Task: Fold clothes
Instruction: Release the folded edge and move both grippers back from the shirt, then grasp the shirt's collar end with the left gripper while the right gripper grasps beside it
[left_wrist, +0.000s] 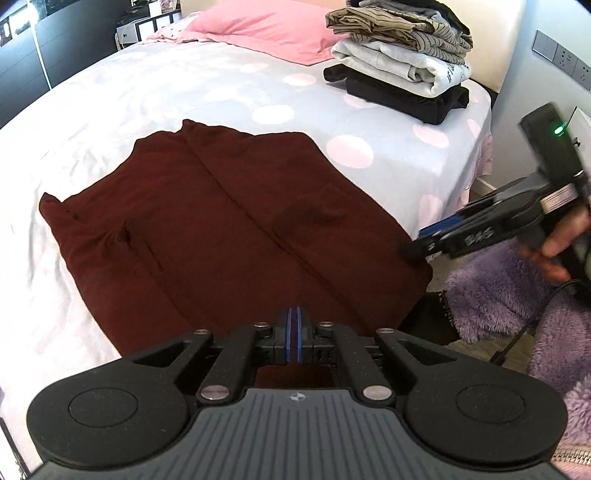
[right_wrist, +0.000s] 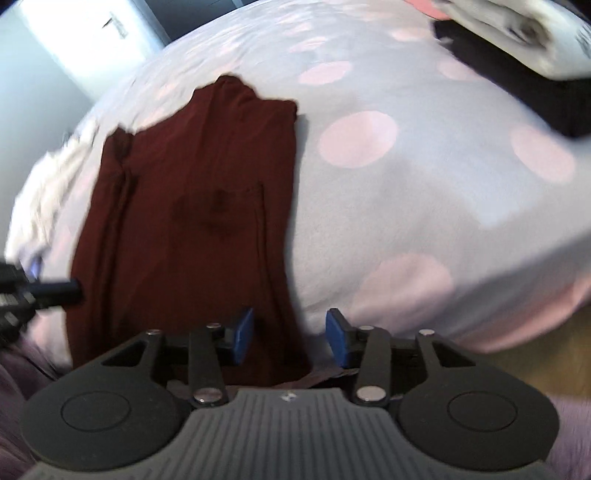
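Note:
A dark red garment (left_wrist: 229, 229) lies flat on the dotted bed sheet (left_wrist: 221, 92), its sides folded inward. My left gripper (left_wrist: 294, 328) is at the garment's near edge, and its blue pads are shut on a strip of the red fabric. My right gripper (left_wrist: 421, 248) reaches in from the right, with its tip at the garment's near right corner. In the right wrist view the garment (right_wrist: 184, 221) runs away from me. There the right gripper (right_wrist: 290, 334) stands open, with the garment's right edge lying between the blue pads (right_wrist: 243, 332). The left gripper (right_wrist: 55, 291) shows at the left edge.
A stack of folded clothes (left_wrist: 399, 55) sits at the bed's far right corner, next to a pink pillow (left_wrist: 266, 29). The stack (right_wrist: 517, 44) appears blurred in the right wrist view. A purple fleece sleeve (left_wrist: 517, 295) hangs past the bed's right edge. Wall sockets (left_wrist: 561, 59) are far right.

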